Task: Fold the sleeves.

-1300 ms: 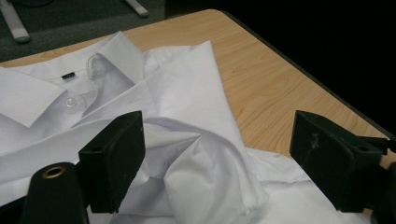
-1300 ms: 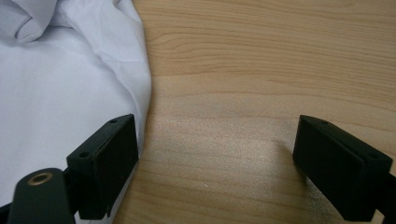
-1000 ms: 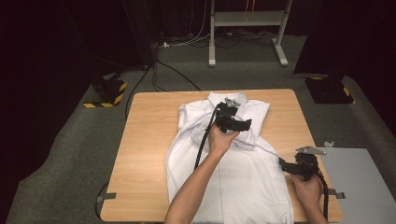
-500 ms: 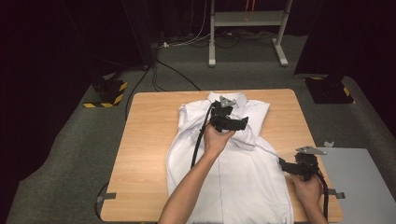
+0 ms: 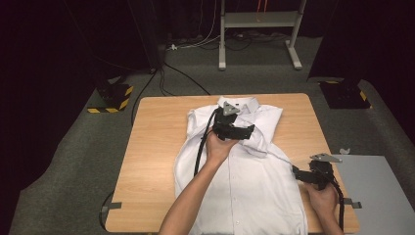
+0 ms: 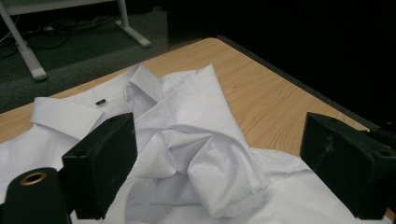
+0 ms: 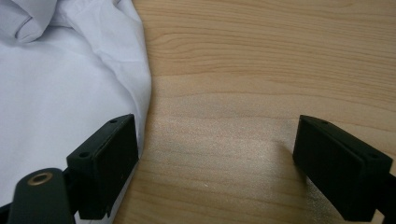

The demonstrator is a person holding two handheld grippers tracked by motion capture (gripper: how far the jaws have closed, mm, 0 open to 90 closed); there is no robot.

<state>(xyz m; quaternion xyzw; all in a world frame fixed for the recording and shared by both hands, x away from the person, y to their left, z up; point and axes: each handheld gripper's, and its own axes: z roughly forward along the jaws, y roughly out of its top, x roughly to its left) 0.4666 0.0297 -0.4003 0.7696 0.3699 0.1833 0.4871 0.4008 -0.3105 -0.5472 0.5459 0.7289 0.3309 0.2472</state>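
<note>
While the white shirt [image 5: 244, 171] is being folded on the surface [image 5: 151, 161], this moment is being logged as follows.

shirt: being laid flat, front up and buttoned, collar [image 5: 240, 104] toward the far edge; hem is being left hanging at the near edge by the forearms.
sleeve: the person's right-hand sleeve [image 6: 219, 172] is being kept folded in across the chest, bunched in a loose ridge, likely so the body can be narrowed for the next fold.
left gripper [image 5: 234, 131]: being held above the chest just below the collar, jaws spread wide with nothing between them; the folded sleeve is being looked down on in the left gripper view, not pinched. Jaws have just been opening a little further, so a release of the sleeve is being judged as the step in hand.
right gripper [image 5: 313, 175]: being rested at the shirt's right side edge near the surface's right rim, jaws wide apart and empty; in the right gripper view one jaw is sitting at the cloth edge [image 7: 140, 93] and the other over bare wood, probably being staged to pick up that side.
risk: bunched sleeve is being left uncreased, may spring back.
</note>
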